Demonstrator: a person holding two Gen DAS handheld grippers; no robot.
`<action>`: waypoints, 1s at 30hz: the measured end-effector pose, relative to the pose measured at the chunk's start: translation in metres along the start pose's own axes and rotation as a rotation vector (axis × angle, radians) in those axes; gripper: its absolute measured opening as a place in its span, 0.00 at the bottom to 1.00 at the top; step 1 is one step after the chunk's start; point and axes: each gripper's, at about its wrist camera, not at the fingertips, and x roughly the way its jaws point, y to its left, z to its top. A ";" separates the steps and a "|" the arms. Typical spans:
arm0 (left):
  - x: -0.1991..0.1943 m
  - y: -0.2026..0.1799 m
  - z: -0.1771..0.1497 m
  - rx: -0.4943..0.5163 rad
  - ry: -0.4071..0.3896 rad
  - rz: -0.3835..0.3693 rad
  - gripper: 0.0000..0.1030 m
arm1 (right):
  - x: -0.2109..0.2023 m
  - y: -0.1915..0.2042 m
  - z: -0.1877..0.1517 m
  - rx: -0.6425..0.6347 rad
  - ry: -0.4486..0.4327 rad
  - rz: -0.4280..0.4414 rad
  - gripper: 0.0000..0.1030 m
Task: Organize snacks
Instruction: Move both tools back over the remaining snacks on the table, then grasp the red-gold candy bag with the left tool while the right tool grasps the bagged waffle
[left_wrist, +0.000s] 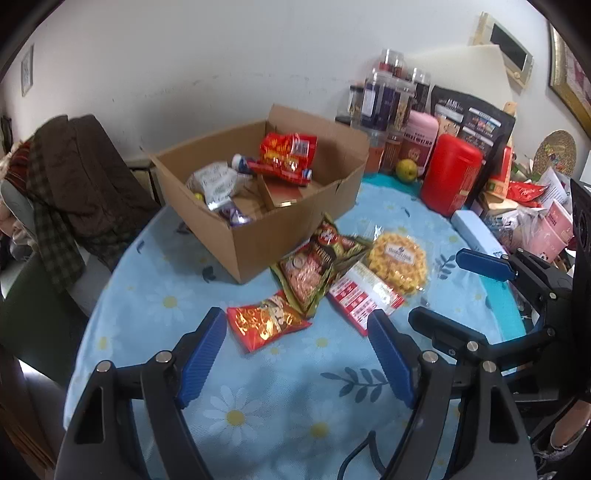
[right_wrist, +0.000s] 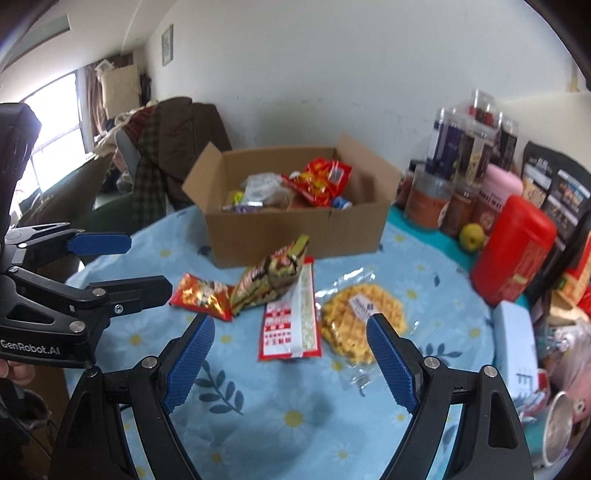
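An open cardboard box (left_wrist: 280, 229) (right_wrist: 288, 236) stands at the back of the blue flowered table and holds several snack packs, a red one (left_wrist: 290, 153) on top. In front of it lie a small red bag (left_wrist: 264, 319) (right_wrist: 203, 295), a green-brown bag (left_wrist: 314, 266) (right_wrist: 273, 277), a red-and-white pack (left_wrist: 364, 297) (right_wrist: 291, 328) and a clear-wrapped yellow waffle (left_wrist: 400, 264) (right_wrist: 360, 317). My left gripper (left_wrist: 295, 343) (right_wrist: 140, 266) is open and empty above the small red bag. My right gripper (right_wrist: 291, 354) (left_wrist: 443, 291) is open and empty over the red-and-white pack.
Jars (left_wrist: 391, 96), a red canister (left_wrist: 450, 173) (right_wrist: 513, 251), a pink canister (left_wrist: 421, 136), a yellow fruit (left_wrist: 406, 170) (right_wrist: 472, 236) and dark bags crowd the back right. A white box (right_wrist: 515, 339) and clutter lie right. A chair with clothes (left_wrist: 74, 177) stands left.
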 end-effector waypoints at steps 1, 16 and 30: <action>0.006 0.002 -0.001 0.003 0.011 -0.003 0.76 | 0.005 -0.001 -0.001 0.002 0.011 0.004 0.83; 0.074 0.026 0.010 0.035 0.112 -0.090 0.76 | 0.062 -0.009 -0.002 -0.013 0.120 0.028 0.83; 0.098 0.018 -0.006 0.070 0.222 -0.098 0.48 | 0.066 -0.037 -0.007 0.039 0.147 -0.016 0.83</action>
